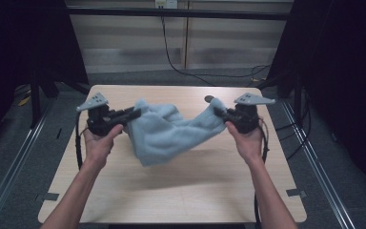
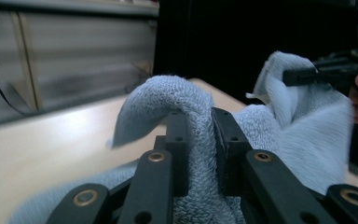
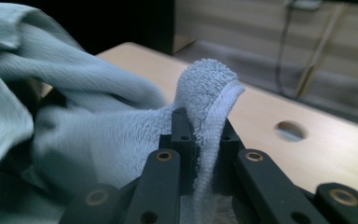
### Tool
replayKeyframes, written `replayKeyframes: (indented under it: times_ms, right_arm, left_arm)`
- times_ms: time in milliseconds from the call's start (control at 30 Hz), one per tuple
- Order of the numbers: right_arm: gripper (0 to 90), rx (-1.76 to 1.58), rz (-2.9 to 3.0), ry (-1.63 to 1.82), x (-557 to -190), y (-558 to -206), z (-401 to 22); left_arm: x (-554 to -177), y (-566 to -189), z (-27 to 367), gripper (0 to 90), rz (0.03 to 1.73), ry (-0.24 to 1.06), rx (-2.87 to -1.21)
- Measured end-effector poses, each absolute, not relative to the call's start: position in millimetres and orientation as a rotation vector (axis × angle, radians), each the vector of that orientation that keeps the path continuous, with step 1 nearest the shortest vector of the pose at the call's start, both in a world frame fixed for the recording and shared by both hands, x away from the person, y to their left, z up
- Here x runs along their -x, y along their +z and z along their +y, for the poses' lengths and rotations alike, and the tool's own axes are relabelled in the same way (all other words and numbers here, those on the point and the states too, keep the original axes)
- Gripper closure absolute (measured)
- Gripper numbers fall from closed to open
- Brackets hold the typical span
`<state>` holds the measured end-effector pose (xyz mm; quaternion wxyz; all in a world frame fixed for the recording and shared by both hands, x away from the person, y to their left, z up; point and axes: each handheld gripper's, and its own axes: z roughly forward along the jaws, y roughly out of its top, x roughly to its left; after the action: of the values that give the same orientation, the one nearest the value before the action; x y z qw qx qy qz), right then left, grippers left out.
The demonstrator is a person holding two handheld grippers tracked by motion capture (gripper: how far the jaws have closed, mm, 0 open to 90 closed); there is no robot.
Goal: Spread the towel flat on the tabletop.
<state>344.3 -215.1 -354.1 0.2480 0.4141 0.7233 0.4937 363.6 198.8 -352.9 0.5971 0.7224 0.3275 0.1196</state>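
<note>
Pale-blue terry towel (image 1: 164,133) hangs between left gripper (image 1: 136,113) at 9 o'clock and right gripper (image 1: 218,112) at 3 o'clock. Each pinches a corner. Risk: thin bites may slip under the sagging weight.

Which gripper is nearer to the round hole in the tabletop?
Right. The right gripper, shut on a towel corner, is just beside the hole. The left gripper grips the opposite corner, across the table from it.

Pale wooden table (image 1: 171,191) on grey floor (image 1: 9,143), dark curtains (image 1: 343,71) either side
</note>
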Motion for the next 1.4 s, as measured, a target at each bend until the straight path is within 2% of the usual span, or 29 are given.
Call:
replayKeyframes:
  times_ms: [67, 167, 267, 367, 467, 667, 700, 833, 867, 900, 933, 967, 1000, 1033, 1200, 1400]
  right_arm:
    - [83.5, -1.124, 1.9, 1.35, -343, -338, -228]
    - [83.6, -1.118, 1.819, 1.379, -336, -318, -244]
    - [83.6, -1.095, 1.808, 1.373, -325, -314, -247]
    - [83.5, -1.099, 1.852, 1.349, -316, -329, -246]
    - [83.4, -1.119, 1.915, 1.315, -308, -353, -245]
    - [81.8, -1.156, 2.022, 1.278, -283, -394, -244]
    - [78.7, -1.176, 2.071, 1.281, -271, -410, -243]
    - [66.1, -1.221, 2.121, 1.271, -242, -433, -244]
    - [66.1, -1.221, 2.121, 1.271, -242, -433, -244]
    - [59.3, -1.242, 2.13, 1.257, -231, -437, -248]
    - [59.3, -1.242, 2.13, 1.257, -231, -437, -248]
    - [54.2, -1.262, 2.126, 1.222, -224, -436, -252]
    - [54.2, -1.262, 2.126, 1.222, -224, -436, -252]
    - [50.3, -1.273, 2.113, 1.217, -220, -434, -259]
    - [43.4, -1.3, 2.021, 1.269, -216, -419, -273]
    - [44.6, -1.298, 1.99, 1.295, -228, -411, -276]
  left_arm:
    - [-363, -332, 212, 78.5, 0.748, 0.331, -1.607]
    - [-358, -326, 221, 78.4, 0.724, 0.355, -1.593]
    - [-349, -339, 219, 78.0, 0.718, 0.35, -1.659]
    - [-343, -352, 218, 77.8, 0.723, 0.328, -1.691]
    - [-329, -391, 219, 77.1, 0.75, 0.251, -1.762]
    - [-306, -422, 224, 74.8, 0.748, 0.202, -1.861]
    - [-302, -426, 225, 73.0, 0.746, 0.19, -1.88]
    - [-282, -440, 235, 68.4, 0.741, 0.118, -1.896]
    - [-282, -440, 235, 68.2, 0.741, 0.118, -1.896]
    - [-279, -438, 237, 67.5, 0.728, 0.115, -1.901]
    - [-278, -436, 238, 67.5, 0.718, 0.113, -1.9]
    - [-277, -434, 240, 67.2, 0.713, 0.112, -1.894]
    - [-276, -432, 241, 67.2, 0.708, 0.11, -1.881]
    - [-275, -428, 243, 67.0, 0.703, 0.122, -1.864]
    - [-278, -416, 248, 65.6, 0.699, 0.133, -1.819]
    - [-301, -416, 234, 64.3, 0.703, 0.141, -1.859]
